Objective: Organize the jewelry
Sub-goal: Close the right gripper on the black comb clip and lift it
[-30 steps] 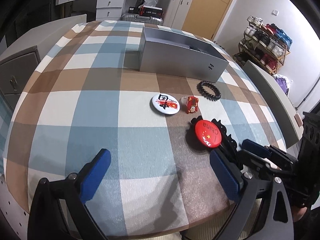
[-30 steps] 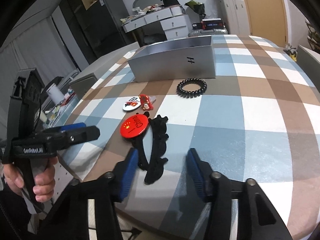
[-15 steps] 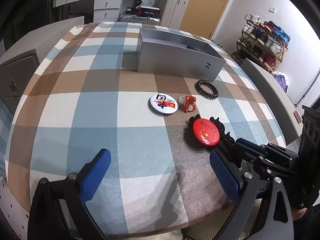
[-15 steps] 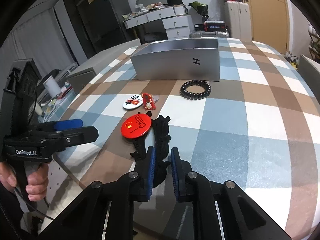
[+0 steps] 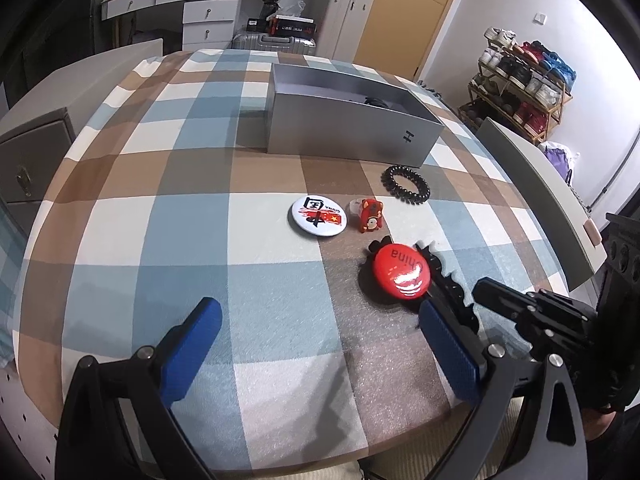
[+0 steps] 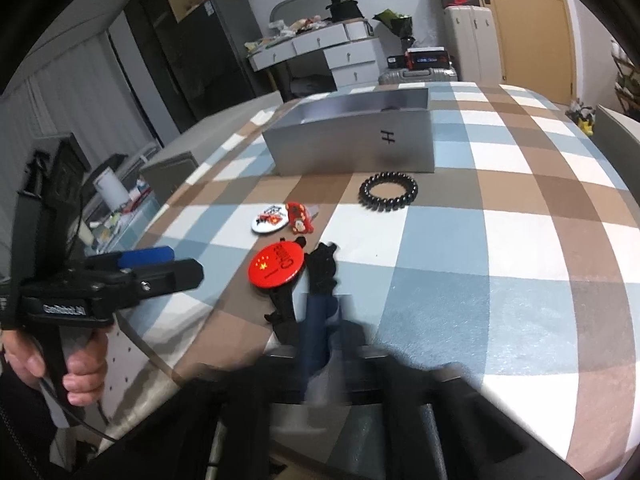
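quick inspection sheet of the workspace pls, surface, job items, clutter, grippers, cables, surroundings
surface: table with checked cloth, blue, brown and white.
job's things: open grey box; black coil hair tie; white badge; small red figure; red badge lying on the black hair clip.
clutter: nothing seen on the cloth.
grippers: left gripper open, hovering; right gripper shut on the black hair clip, blurred.
cables: thin cable below the left hand.
surroundings: shoe rack, drawers, suitcases.

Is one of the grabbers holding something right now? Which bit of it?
Yes. The right gripper is shut on the near end of the black hair clip, which lies beside the red badge. The left gripper is open and empty.
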`<state>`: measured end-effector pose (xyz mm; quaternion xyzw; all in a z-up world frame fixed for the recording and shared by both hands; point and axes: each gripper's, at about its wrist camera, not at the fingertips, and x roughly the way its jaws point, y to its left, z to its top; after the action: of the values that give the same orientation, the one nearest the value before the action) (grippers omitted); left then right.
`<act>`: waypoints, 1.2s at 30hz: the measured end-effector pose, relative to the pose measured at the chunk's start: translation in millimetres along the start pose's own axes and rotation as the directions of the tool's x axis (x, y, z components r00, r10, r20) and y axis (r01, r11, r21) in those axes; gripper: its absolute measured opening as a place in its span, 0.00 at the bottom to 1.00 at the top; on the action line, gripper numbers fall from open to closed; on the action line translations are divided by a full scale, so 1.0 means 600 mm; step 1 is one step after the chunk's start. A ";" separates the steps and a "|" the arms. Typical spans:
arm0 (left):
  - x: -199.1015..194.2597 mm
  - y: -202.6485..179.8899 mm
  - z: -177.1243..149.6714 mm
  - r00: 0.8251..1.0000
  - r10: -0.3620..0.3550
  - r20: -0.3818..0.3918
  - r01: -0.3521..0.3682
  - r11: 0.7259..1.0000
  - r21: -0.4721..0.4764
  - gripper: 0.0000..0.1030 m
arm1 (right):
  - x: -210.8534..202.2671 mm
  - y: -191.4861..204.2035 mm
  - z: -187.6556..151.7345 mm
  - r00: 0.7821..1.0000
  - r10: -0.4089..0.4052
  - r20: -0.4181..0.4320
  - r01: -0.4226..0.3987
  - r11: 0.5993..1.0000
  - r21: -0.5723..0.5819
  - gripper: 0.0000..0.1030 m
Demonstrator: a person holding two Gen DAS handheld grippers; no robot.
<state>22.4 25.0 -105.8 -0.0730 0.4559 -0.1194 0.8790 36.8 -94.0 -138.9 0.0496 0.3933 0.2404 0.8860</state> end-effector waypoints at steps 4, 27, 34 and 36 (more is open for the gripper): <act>0.005 -0.004 0.006 1.000 -0.012 -0.012 0.012 1.000 -0.006 0.94 | 0.000 -0.008 -0.002 1.000 -0.001 -0.012 0.001 1.000 0.014 0.00; 0.008 0.001 0.007 0.999 -0.021 -0.029 0.021 1.000 -0.004 0.94 | 0.052 0.045 0.006 0.986 -0.142 -0.087 0.128 0.980 -0.150 0.14; 0.022 -0.019 0.017 0.988 -0.113 -0.109 0.115 0.993 0.014 0.94 | 0.014 0.015 0.007 0.986 -0.166 -0.010 0.164 0.982 -0.088 0.13; 0.030 -0.031 0.022 0.985 -0.118 -0.128 0.123 0.992 0.035 0.94 | 0.008 0.004 0.005 0.986 -0.170 -0.006 0.169 0.983 -0.067 0.13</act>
<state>40.5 2.4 -107.9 -0.0741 0.5026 -0.1863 0.8410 41.0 -89.2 -139.4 -0.0149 0.3930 0.1775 0.9021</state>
